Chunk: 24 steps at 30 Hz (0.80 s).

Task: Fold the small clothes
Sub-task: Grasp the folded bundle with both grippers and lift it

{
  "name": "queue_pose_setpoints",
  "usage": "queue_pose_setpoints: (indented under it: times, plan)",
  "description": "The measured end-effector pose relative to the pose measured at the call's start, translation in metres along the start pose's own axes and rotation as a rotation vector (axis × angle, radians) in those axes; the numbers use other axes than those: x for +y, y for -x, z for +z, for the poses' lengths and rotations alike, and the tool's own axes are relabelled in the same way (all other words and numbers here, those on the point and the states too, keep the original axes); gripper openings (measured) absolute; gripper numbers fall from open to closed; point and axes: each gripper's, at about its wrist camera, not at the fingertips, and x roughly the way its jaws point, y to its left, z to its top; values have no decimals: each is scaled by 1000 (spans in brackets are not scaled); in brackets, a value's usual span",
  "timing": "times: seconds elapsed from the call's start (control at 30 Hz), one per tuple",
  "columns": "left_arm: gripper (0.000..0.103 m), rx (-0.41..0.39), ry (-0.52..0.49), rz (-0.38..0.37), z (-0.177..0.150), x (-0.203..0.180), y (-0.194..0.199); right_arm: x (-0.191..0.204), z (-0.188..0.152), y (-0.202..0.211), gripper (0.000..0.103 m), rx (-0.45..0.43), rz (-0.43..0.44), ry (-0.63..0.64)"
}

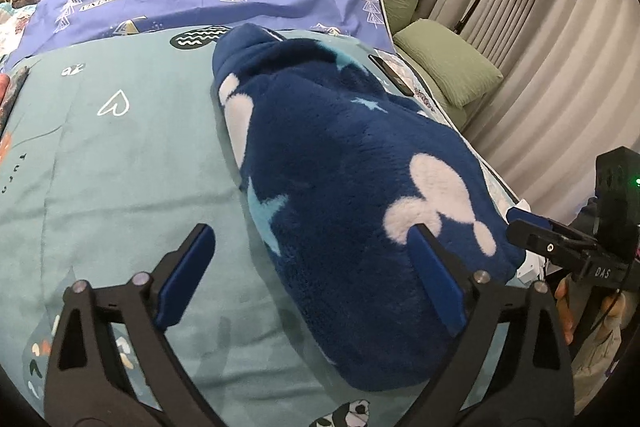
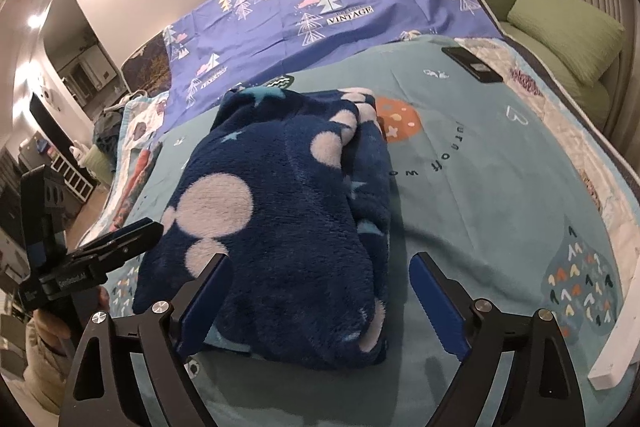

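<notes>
On the bed, over a teal blanket, lies a folded navy fleece garment with white blobs. The left tool has its fingers spread wide, holding nothing; its right finger lies against the fleece at 3 o'clock. The right tool is also spread wide and empty, its left finger against the garment. A phone lies at 1 o'clock, well apart.

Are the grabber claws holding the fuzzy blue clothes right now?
No. The left gripper and right gripper are both open around the fuzzy blue garment, which lies bundled on the teal blanket.
</notes>
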Motion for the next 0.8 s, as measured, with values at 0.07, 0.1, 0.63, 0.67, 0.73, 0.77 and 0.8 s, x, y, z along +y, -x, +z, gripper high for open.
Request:
queue_pose_setpoints:
  times: [0.07,0.1,0.63,0.67,0.73,0.77,0.8]
  plan:
    - [99,0,4,-13,2,3,-2,-4,1,-6,92,13,6,-9]
    - [99,1,6,-19,2,4,-4,-5,1,-8,92,19,6,-14]
    - [103,119,155,-308,3,29,-44,-44,6,-62,103,158,235,-166]
    - [103,131,168,-332,3,31,-47,-52,6,-71,103,189,291,-204]
    - [103,149,185,-366,2,34,-51,-64,4,-85,103,241,393,-273]
    - [103,162,193,-388,3,35,-54,-69,5,-90,103,250,436,-292]
    - [103,171,199,-403,3,36,-57,-71,7,-93,103,251,464,-289]
